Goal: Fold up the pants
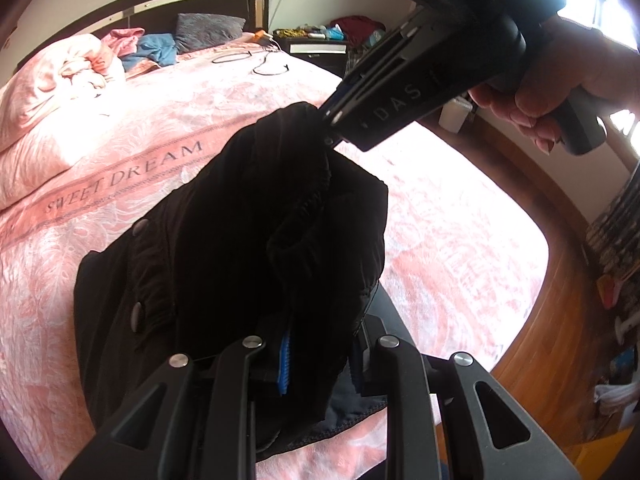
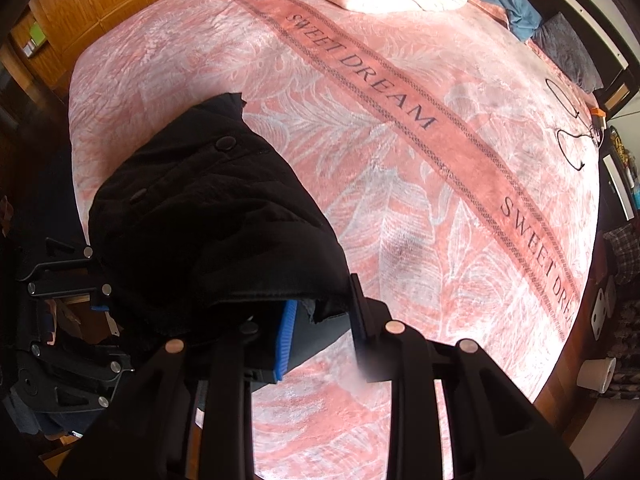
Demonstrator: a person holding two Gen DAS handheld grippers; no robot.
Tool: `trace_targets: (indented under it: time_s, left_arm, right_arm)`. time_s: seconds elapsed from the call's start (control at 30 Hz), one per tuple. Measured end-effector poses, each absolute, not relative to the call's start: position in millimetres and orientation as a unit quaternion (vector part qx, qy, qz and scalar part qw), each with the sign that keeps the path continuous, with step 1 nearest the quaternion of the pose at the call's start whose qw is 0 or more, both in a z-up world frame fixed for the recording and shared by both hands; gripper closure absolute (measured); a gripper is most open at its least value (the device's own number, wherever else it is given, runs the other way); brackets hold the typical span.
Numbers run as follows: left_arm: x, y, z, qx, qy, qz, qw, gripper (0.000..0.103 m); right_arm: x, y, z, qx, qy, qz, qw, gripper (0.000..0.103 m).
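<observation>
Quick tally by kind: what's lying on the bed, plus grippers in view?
Black pants: 1
Grippers: 2, left and right
Pink duvet: 1
Grey pillow: 1
Blue cloth: 1
Black cables: cannot tell how many
Total: 6, cables aside

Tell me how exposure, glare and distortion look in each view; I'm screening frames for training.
Left wrist view: the window behind the right gripper blows out to white, and the black pants lose nearly all fold detail. Right wrist view: light is more even, the bedspread lettering reads sharply, though the pants stay a dark mass. Both views: fisheye bends the bed edges and darkens the corners.
</observation>
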State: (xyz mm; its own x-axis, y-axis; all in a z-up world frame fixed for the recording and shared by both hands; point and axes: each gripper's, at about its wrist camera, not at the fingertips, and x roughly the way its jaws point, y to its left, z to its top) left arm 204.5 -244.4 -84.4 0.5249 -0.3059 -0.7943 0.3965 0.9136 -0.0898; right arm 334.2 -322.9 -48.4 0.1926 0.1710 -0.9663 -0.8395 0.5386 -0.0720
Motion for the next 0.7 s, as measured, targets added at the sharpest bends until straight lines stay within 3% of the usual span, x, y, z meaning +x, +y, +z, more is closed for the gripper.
trace_targets:
  time_s: [0.7]
  left_arm:
    - [200.5,-282.1,-132.8,0.153,0.449,-0.184,0.861,0.081]
  right_arm:
    - [336.1,-356.2,-99.2,-0.290,0.538,0.353,0.708,0.078]
